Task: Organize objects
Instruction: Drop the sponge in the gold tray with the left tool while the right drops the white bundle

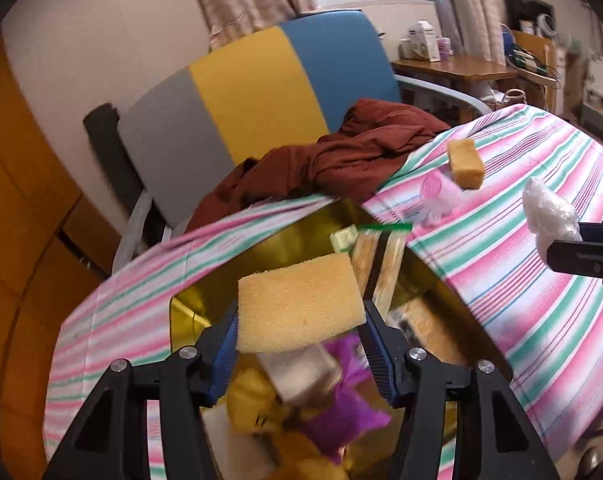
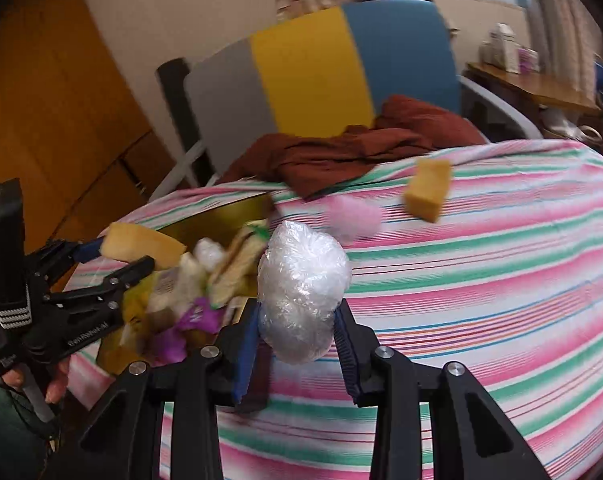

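Two grippers, both loaded, so we're mid-drop-off on this tidy-up. Closest to us, the left gripper (image 1: 299,326) has its fingers spread about a sponge-width and clamped on the flat yellow sponge (image 1: 299,304), which hangs right over the gold box (image 1: 189,312). That box is already stuffed: purple wrapper (image 1: 341,412), yellow packets, a pale block, a green-handled brush toward 12 o'clock of the sponge.

Over at 3 o'clock from the left gripper, the right gripper (image 2: 297,344) is pinching a crumpled ball of clear plastic wrap (image 2: 301,288), fingers roughly half closed around it. It floats above the striped tablecloth (image 2: 501,300), just beside the box's right edge, not over it yet.

Further out, around 1 o'clock, a pink fuzzy thing (image 2: 351,216) and a thick tan sponge block (image 2: 429,190) sit loose on the cloth, with a rust-red cloth (image 1: 341,160) heaped by the colour-block chair (image 1: 261,92) behind.

Our guess at the next move: left lets go so the sponge lands on the pile, then right swings toward 9 o'clock and releases the plastic. The box looks crowded, so stuff may slide off.
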### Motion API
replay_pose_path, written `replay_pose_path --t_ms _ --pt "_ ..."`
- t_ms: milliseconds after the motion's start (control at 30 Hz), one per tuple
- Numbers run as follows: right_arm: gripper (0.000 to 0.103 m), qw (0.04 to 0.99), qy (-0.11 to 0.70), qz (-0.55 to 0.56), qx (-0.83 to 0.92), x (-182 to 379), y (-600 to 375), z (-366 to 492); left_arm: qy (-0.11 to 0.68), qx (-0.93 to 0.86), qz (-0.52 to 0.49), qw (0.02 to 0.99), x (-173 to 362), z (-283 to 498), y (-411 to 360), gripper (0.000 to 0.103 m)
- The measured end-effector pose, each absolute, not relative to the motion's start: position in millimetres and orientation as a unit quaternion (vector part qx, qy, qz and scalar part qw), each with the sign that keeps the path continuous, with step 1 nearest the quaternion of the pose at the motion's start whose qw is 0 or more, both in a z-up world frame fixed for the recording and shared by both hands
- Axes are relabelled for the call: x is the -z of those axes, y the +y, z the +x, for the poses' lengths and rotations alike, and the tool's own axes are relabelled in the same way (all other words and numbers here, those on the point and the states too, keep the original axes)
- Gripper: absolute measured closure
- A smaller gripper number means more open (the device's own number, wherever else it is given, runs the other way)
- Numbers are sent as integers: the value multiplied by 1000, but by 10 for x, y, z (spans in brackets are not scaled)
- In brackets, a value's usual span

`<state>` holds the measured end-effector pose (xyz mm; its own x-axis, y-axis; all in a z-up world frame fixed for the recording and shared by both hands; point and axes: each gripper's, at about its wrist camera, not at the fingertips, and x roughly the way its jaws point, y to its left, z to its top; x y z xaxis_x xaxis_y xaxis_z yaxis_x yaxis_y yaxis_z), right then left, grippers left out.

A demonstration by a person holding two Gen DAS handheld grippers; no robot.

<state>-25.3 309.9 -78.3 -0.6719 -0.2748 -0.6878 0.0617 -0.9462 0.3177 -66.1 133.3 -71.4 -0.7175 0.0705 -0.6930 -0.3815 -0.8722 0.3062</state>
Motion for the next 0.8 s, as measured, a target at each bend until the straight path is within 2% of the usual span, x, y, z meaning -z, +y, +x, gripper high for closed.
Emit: replay_pose_path --t_ms 367,800 --pt "67 136 -101 404 899 730 2525 -335 183 -904 -375 92 805 -725 894 44" --pt "67 158 -72 424 889 839 2159 -587 182 -901 -387 68 938 -837 732 44"
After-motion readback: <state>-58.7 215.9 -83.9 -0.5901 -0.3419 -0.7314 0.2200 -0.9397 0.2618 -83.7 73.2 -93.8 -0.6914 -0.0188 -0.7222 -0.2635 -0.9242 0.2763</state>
